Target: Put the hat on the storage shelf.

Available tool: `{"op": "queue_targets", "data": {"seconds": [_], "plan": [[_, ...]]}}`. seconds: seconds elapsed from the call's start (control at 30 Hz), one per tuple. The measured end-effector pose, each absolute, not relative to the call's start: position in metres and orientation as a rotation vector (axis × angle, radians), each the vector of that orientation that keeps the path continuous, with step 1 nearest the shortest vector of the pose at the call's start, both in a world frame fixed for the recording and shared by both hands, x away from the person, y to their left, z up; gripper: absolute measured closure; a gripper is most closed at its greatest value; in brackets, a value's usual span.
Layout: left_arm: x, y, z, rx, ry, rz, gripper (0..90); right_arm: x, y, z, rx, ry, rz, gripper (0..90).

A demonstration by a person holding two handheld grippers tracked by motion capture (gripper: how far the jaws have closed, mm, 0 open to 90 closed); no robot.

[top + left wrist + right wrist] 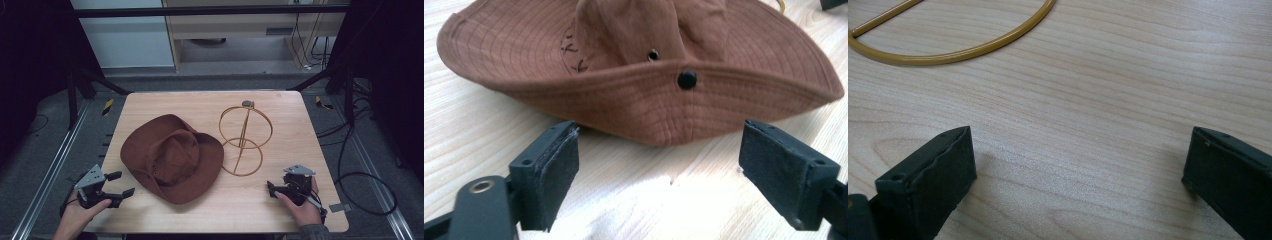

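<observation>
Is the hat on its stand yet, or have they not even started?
Not started, it seems. The brown hat lies flat on the table, beside the gold wire stand, which holds nothing. Nothing is in hand: the left hand-held gripper points at the hat's brim with jaws open, and the right hand-held gripper is open over bare wood. Picking up and hanging the hat looks left, if that's the job.

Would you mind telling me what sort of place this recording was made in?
Probably a lab or recording workspace: a wooden table on a metal frame, loose cables on grey carpet, and a handheld left gripper.
</observation>
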State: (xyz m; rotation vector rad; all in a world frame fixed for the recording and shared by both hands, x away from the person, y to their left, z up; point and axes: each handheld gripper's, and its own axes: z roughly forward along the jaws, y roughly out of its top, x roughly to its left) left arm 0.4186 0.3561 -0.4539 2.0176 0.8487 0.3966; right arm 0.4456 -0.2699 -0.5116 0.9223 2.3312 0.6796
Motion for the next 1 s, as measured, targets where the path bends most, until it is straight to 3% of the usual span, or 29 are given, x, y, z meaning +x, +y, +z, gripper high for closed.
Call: {"op": "queue_targets", "data": {"seconds": [0.17, 0.27, 0.43, 0.67, 1.0], "plan": [[0.431, 0.350, -0.430, 2.021, 0.883, 0.411, 12.1, 0.446, -0.270, -0.512, 0.922, 2.331, 0.680, 0.5], [0.449, 0.338, -0.400, 2.040, 0.873, 0.491, 10.3, 0.446, -0.270, -0.512, 0.922, 2.332, 0.681, 0.5], [0.476, 0.316, -0.375, 2.131, 0.838, 0.452, 8.6, 0.446, -0.270, -0.512, 0.922, 2.332, 0.684, 0.6], [0.502, 0.287, -0.360, 2.268, 0.811, 0.419, 7.5, 0.446, -0.270, -0.512, 0.922, 2.331, 0.683, 0.6], [0.520, 0.264, -0.362, 2.338, 0.812, 0.443, 6.1, 0.446, -0.270, -0.511, 0.918, 2.333, 0.686, 0.7]]}}
